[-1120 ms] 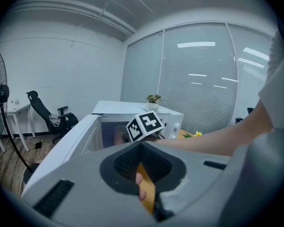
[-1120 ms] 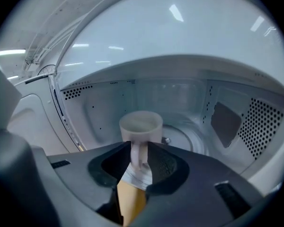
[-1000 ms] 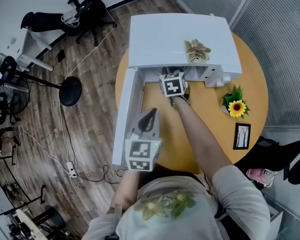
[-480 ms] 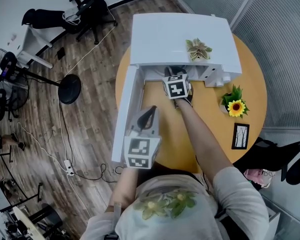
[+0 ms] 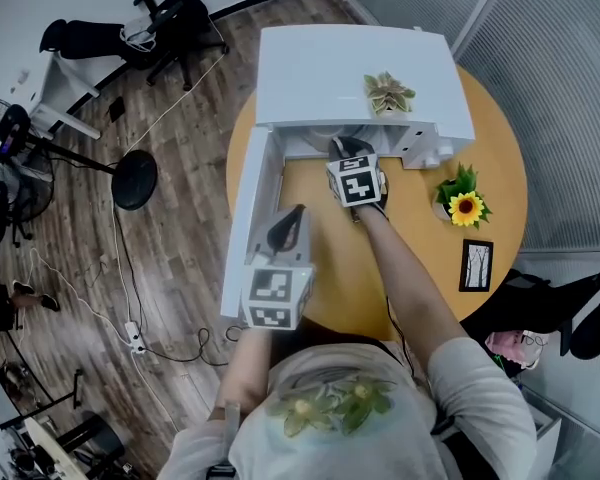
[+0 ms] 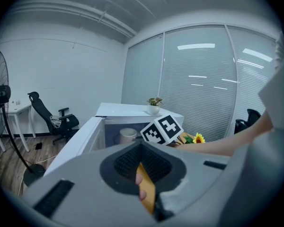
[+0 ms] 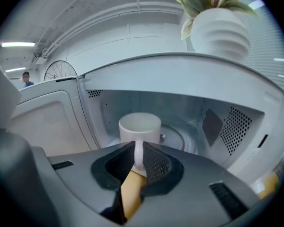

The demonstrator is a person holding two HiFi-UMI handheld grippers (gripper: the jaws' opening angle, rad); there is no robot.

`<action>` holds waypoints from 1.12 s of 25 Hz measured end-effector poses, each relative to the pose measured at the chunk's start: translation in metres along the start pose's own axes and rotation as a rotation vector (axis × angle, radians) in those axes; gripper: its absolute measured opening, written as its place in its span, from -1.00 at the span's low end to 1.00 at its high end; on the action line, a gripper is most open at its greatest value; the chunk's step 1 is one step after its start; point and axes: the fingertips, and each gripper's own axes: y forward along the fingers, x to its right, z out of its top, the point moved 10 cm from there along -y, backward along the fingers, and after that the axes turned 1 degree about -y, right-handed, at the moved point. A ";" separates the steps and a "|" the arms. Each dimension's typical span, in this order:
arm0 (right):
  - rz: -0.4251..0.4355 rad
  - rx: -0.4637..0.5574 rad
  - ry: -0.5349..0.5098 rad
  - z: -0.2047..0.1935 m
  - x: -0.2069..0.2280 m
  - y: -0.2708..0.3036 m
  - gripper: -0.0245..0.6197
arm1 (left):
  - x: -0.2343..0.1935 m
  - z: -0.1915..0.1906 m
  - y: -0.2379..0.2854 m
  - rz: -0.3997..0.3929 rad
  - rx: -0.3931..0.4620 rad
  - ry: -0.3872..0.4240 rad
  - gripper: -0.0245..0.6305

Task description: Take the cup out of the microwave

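The microwave (image 5: 350,68) takes up the far side of the round tabletop (image 5: 420,233). Its door (image 5: 248,223) is swung fully open to the left and runs along the tabletop's left rim. Between the door and the sunflower (image 5: 465,206) near the right rim lies a stretch of bare tabletop in front of the opening. A small picture frame (image 5: 475,265) lies by the right rim, nearer the person than the sunflower. A potted plant (image 5: 388,95) stands on top of the microwave near its front edge, just above the opening.

The cup (image 7: 139,126) is white and upright, inside the microwave toward the front, with its handle (image 7: 138,155) turned outward. The cup looks empty. The side walls, the ceiling and the perforated right wall all stand well clear of it. The gripper body hides whether its base rests on the floor of the microwave.

The right gripper (image 7: 138,148) is at the mouth of the opening, its fingers closed to a narrow gap and pressing on the cup's handle from both sides.

The left gripper (image 5: 292,218) hangs just beside the inner face of the open door, well apart from the cup. Its fingers are drawn together with nothing between them.
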 end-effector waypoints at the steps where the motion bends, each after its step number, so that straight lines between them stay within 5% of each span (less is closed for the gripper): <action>1: 0.004 -0.002 0.001 0.000 0.000 -0.002 -0.73 | 0.000 0.000 0.000 0.000 0.002 0.000 -0.91; 28: 0.051 -0.022 0.013 -0.021 -0.009 -0.052 -0.73 | 0.003 -0.003 -0.010 -0.029 0.003 0.007 -0.91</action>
